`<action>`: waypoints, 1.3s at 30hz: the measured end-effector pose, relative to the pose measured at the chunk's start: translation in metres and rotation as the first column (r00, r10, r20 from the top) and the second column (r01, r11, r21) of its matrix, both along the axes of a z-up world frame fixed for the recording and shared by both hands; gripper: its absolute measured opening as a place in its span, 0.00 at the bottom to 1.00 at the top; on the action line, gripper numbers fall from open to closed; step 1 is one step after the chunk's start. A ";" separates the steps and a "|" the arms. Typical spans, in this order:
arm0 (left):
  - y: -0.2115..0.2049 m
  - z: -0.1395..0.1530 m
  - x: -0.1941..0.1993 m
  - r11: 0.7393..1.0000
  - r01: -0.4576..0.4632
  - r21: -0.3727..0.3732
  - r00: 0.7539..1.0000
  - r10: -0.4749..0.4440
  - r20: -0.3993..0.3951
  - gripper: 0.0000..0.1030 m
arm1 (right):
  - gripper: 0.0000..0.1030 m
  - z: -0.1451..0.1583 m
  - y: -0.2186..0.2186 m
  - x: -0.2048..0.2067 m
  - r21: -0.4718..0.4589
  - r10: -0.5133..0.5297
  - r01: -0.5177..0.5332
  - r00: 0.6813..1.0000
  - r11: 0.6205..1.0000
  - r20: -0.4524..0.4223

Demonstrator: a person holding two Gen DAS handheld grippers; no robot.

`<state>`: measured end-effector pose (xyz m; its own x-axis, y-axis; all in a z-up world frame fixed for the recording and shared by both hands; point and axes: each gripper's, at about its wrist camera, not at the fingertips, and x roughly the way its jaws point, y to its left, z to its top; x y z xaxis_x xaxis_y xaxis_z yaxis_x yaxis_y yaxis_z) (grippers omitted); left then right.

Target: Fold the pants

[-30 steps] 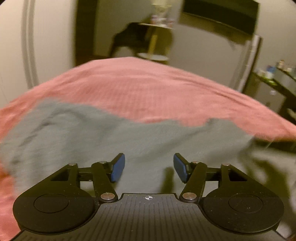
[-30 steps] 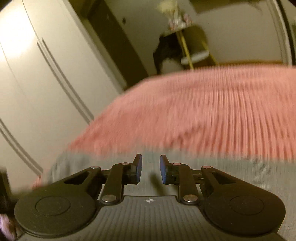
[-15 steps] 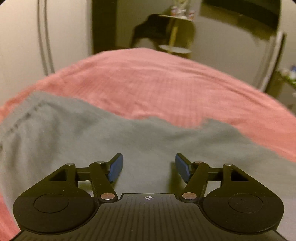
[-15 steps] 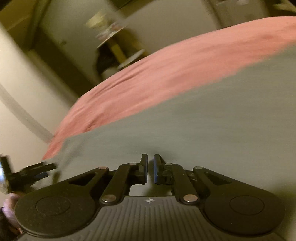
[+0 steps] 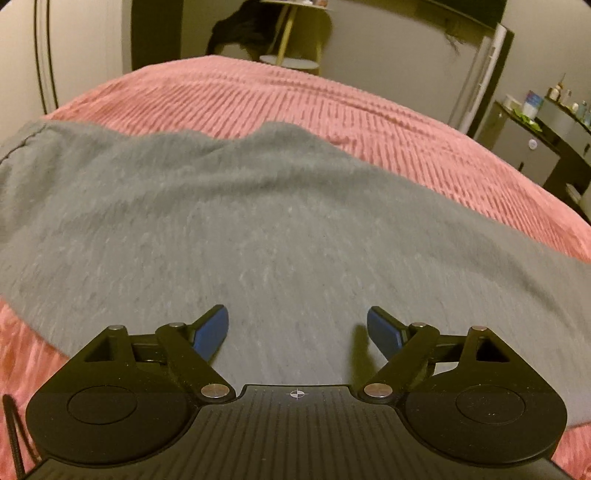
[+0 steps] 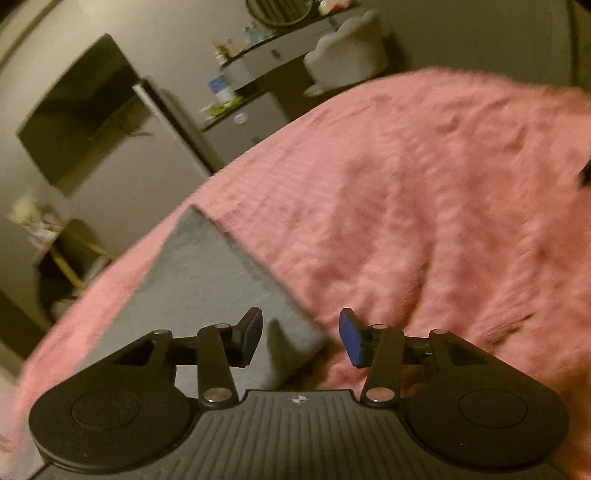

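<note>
Grey pants lie spread across a pink ribbed bedspread and fill most of the left wrist view. Just above the fabric hovers my left gripper, its jaws opening wide, nothing between the blue pads. In the right wrist view one end of the pants shows as a grey strip with a straight hem on the pink bedspread. My right gripper hangs over the strip's near right edge. Its jaws are opening and the pads grip nothing.
Past the far side of the bed stand a small round side table with dark clothing beside it, a dark wall screen, and a shelf unit with bottles. A white chair stands by it.
My right gripper swung from the pants' middle to the hem end, rolled, and opened after being shut. My left gripper slid across the pants and spread wider.
</note>
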<state>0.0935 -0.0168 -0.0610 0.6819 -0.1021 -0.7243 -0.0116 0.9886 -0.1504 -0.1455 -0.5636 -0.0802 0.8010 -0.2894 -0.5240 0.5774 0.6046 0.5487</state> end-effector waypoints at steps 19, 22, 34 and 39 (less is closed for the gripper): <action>-0.039 0.007 -0.015 0.997 0.065 0.031 0.998 -0.065 0.010 0.86 | 0.45 -0.002 0.024 0.023 -0.131 0.148 -0.144 0.989 0.981 0.017; -0.036 0.007 -0.016 0.996 0.076 0.044 0.997 -0.077 0.016 0.86 | 0.22 -0.006 0.015 0.014 -0.023 0.104 -0.102 0.990 0.994 0.096; 0.022 -0.010 -0.006 1.000 -0.030 0.007 0.999 0.030 0.037 0.93 | 0.19 -0.017 -0.007 0.029 0.293 -0.142 0.083 0.973 0.952 0.183; 0.032 -0.007 -0.019 1.000 -0.005 -0.011 0.993 0.006 0.120 0.93 | 0.18 0.077 0.063 0.079 -0.084 0.092 -0.077 0.978 0.994 0.190</action>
